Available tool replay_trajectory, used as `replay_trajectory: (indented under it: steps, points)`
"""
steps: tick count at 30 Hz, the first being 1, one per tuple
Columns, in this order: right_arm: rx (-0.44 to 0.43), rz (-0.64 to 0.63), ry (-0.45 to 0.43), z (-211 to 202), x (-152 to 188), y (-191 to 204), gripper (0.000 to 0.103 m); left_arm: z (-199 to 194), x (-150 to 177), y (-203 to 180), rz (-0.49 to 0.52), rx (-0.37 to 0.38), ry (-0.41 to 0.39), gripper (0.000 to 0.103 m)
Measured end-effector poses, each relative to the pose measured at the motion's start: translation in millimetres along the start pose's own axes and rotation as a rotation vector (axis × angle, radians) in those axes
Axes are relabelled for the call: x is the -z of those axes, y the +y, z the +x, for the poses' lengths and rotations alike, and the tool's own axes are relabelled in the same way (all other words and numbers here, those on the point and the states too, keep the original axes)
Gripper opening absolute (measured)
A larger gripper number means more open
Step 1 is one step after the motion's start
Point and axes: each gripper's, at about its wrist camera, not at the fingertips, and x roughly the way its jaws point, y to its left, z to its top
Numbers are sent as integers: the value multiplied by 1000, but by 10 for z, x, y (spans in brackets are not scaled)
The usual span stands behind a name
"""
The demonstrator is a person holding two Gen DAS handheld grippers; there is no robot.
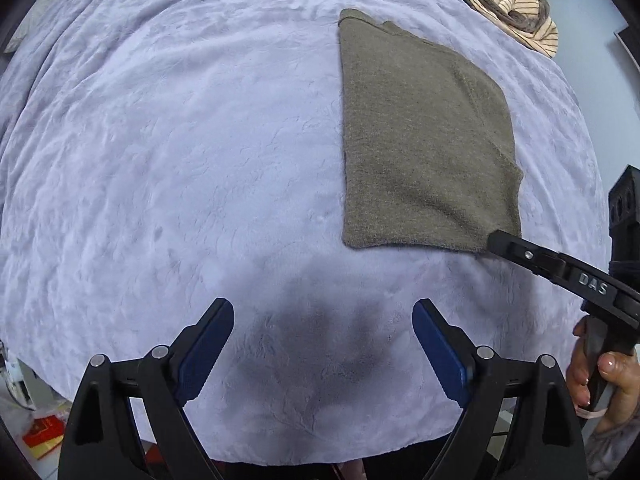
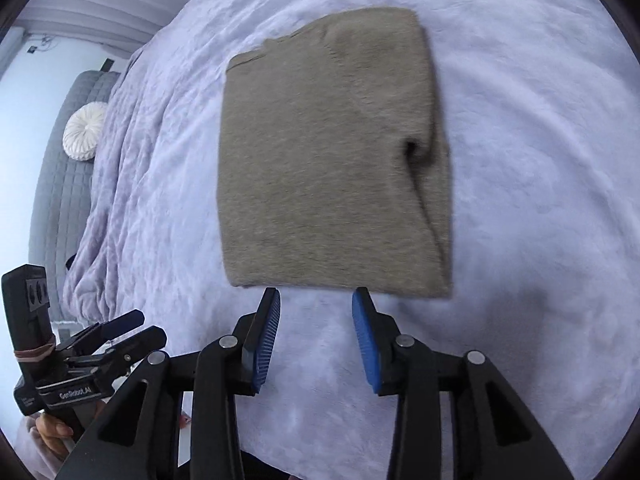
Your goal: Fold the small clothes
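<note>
A folded olive-grey knit garment (image 1: 424, 140) lies flat on the lavender blanket (image 1: 180, 140); it also shows in the right wrist view (image 2: 332, 160) as a neat rectangle with a small crease on its right side. My left gripper (image 1: 323, 312) is open and empty above bare blanket, left of and nearer than the garment. My right gripper (image 2: 316, 296) is open and empty, its fingertips just short of the garment's near edge. It enters the left wrist view (image 1: 496, 240) from the right, at the garment's near right corner.
A heap of striped beige and dark clothes (image 1: 508, 4) lies at the far right of the bed. The blanket's near edge (image 1: 280, 456) drops off to the floor, with a red item (image 1: 42, 432) below. A grey headboard (image 2: 60, 184) and white round cushion (image 2: 84, 132) stand far left.
</note>
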Motion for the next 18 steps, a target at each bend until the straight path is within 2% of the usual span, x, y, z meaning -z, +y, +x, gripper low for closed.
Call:
replay_trajectory:
  steps: [3,5,10,14,18]
  points:
    - [11,-26,-17,171,-148,168,21,-84,99,156,-51,-17,-6,91]
    - [22,-52,-22,274,-235,244,21,-111,148,242,-78,-23,5,91]
    - [80,-63,169,747,-177,216,21,-183,188,348,-125,-36,3,91]
    - [52,-51,227,688,-8,229,21,-316,99,458,-158,-7,-32,91]
    - [-12,-34,210,367,59,324,21,-516,-61,462,-131,5,-91,91]
